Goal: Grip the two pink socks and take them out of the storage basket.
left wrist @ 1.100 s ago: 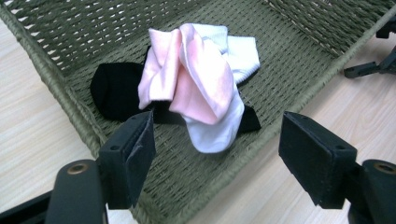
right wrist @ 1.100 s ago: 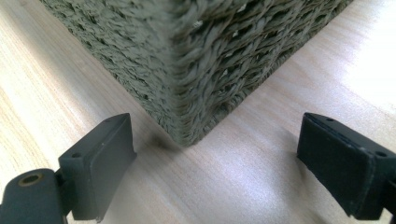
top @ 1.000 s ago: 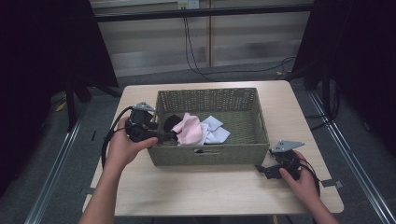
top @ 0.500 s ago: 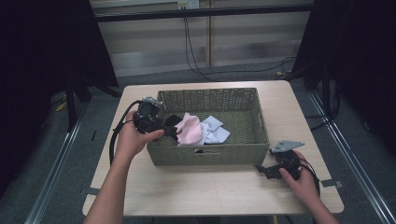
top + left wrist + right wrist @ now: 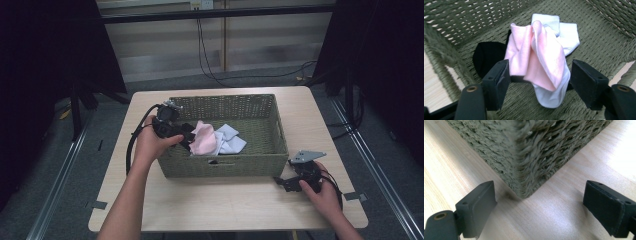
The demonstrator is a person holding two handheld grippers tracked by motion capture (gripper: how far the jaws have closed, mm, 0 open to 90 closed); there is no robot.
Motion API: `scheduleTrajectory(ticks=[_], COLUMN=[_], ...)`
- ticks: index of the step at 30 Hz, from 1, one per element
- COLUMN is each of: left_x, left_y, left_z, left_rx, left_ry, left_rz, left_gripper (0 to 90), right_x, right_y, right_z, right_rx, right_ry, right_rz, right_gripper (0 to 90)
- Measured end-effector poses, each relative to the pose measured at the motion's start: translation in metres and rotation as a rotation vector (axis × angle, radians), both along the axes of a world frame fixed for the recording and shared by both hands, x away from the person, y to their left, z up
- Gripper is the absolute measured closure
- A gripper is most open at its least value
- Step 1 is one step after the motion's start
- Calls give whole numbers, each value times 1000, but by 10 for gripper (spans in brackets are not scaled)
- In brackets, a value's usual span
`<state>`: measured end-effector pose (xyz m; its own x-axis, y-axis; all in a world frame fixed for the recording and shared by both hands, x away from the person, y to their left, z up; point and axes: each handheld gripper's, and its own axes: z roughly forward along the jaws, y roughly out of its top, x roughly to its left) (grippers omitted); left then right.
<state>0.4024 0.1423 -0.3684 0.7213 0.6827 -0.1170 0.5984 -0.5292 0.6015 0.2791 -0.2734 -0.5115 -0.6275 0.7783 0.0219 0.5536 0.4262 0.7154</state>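
Wicker basket (image 5: 454, 30) walls closely flank left tool (image 5: 539, 82), closing around pink cloth (image 5: 536, 57).

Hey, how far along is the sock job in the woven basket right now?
Done: the left gripper is inside the green woven basket, its jaws either side of the pink sock. In hand: the jaws have just been closing but the pads look short of pressing the fabric. Left: grip and lift it, then probably the white sock and black sock. The right gripper rests open on the table.
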Motion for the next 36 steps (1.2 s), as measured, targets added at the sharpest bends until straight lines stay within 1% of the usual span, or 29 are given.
scheduleTrajectory(ticks=[1, 2, 3, 5, 6, 7, 9, 11, 12, 14, 15, 16, 17, 18, 19, 20, 21, 22, 23, 24, 26, 28, 29, 30, 31, 33, 34, 35, 36], left_x=[1, 2, 2, 4, 5, 7, 8, 10, 12, 14, 14, 16, 18, 19, 19, 19, 20, 21, 22, 22, 23, 25, 25, 25, 26, 26, 26, 27, 27], left_y=[-2, -6, -6, -10, -11, -14, -15, -18, -19, -19, -19, -20, -21, -22, -22, -24, -25, -26, -26, -26, -28, -30, -30, -30, -31, -31, -31, -30, -30], left_z=[-1, -3, -3, -5, -6, -8, -9, -12, -15, -18, -18, -20, -23, -25, -25, -28, -30, -35, -36, -36, -39, -44, -45, -45, -46, -47, -47, -47, -47], left_rx=[1, 5, 5, 19, 24, 27, 28, 38, 51, 58, 58, 63, 66, 63, 63, 59, 59, 72, 81, 81, 75, 92, 94, 94, 100, 81, 81, 64, 64], left_ry=[1, 10, 10, 14, 12, 20, 22, 32, 39, 51, 51, 56, 73, 81, 81, 97, 102, 115, 116, 116, 129, 152, 165, 165, 189, 216, 216, 245, 245], left_rz=[3, -6, -6, -21, -19, -19, -26, -19, -20, -26, -26, -18, -23, -27, -27, -25, -28, -35, -40, -40, -38, -36, -34, -34, -44, -49, -49, -52, -52], left_gripper=[347, 349, 350, 350, 352, 361, 366, 373, 379, 401, 407, 407, 416, 429, 436, 439, 439, 450, 460, 469, 502, 527, 555, 600, 634, 750, 809, 869, 883], right_x=[0, 0, 0, 0, 0, 0, 0, 0, 0, 0, 0, 0, 0, 0, 0, 0, 0, 0, 0, 0, 0, 0, 0, 0, 0, 0, 0, 0, 0], right_y=[0, 0, 0, 0, 0, 0, 0, 0, 0, 0, 0, 0, 0, 0, 0, 0, 0, 0, 0, 0, 0, 0, 0, 0, 0, 0, 0, 0, 0], right_z=[0, 0, 0, 0, 0, 0, 0, 0, 0, 0, 0, 0, 0, 0, 0, 0, 0, 0, 0, 0, 0, 0, 0, 0, 0, 0, 0, 0, 0], right_rx=[0, 0, 0, 0, 0, 0, -1, 0, -1, -1, -1, -1, -1, -1, -1, -1, -1, -1, -1, -1, -1, 0, -1, -1, 0, 2, 2, 2, 2], right_ry=[0, -1, -1, -1, -1, -1, -1, 0, -2, -2, -2, -1, -1, -1, -1, -1, -1, -1, 0, 0, 0, 0, -1, -1, 0, 0, 1, 0, 0], right_rz=[0, 0, 1, 0, 1, 1, 1, 1, 3, 3, 3, 3, 3, 4, 4, 4, 4, 4, 3, 3, 5, 6, 6, 6, 6, 8, 7, 8, 8], right_gripper=[102, 102, 102, 102, 102, 102, 102, 102, 102, 102, 102, 102, 102, 102, 102, 102, 102, 102, 102, 102, 102, 102, 102, 102, 102, 102, 102, 102, 102])
